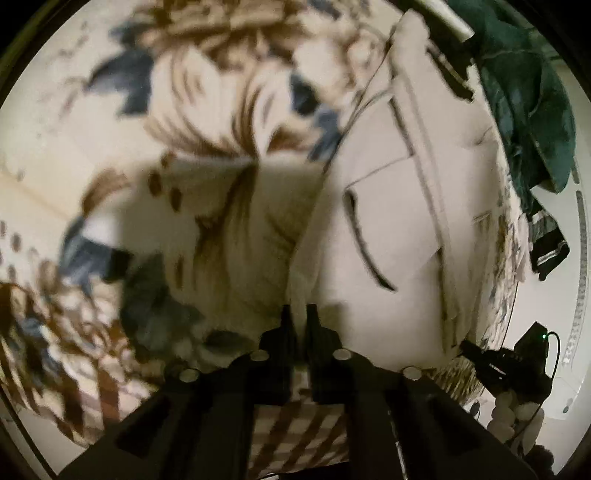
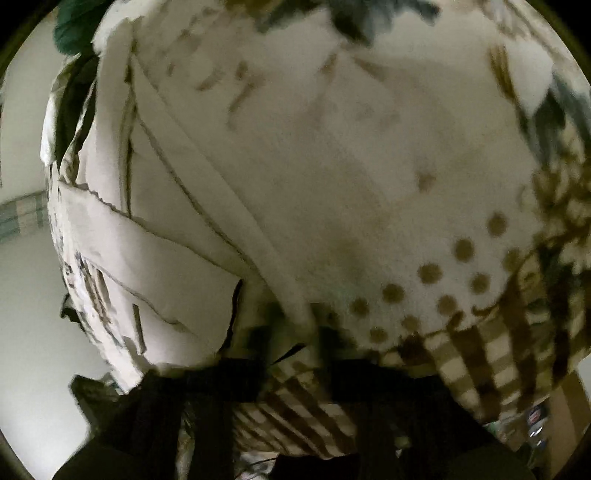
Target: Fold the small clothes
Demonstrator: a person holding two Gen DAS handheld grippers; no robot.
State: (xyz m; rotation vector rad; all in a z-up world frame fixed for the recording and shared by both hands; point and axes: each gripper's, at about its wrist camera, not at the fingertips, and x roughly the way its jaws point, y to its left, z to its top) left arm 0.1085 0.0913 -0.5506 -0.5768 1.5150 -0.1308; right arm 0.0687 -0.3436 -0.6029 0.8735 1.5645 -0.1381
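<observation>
A cream-white small garment (image 1: 384, 221) with dark-edged seams and a pocket lies on a patterned blanket (image 1: 177, 129) with brown and blue flowers. My left gripper (image 1: 300, 314) is shut on the garment's near left edge, its fingers almost together with cloth between them. In the right wrist view the same garment (image 2: 159, 236) fills the left half, over the blanket (image 2: 369, 166). My right gripper (image 2: 291, 332) is at the garment's near edge, blurred; its fingers stand apart with a fold of cloth running between them, and the tips are hidden.
A dark green cloth (image 1: 528, 92) lies beyond the garment at the far right and shows in the right wrist view (image 2: 74, 29). The other gripper (image 1: 502, 362) shows at the lower right of the left wrist view. The blanket's checked border (image 2: 480, 362) runs along the near edge.
</observation>
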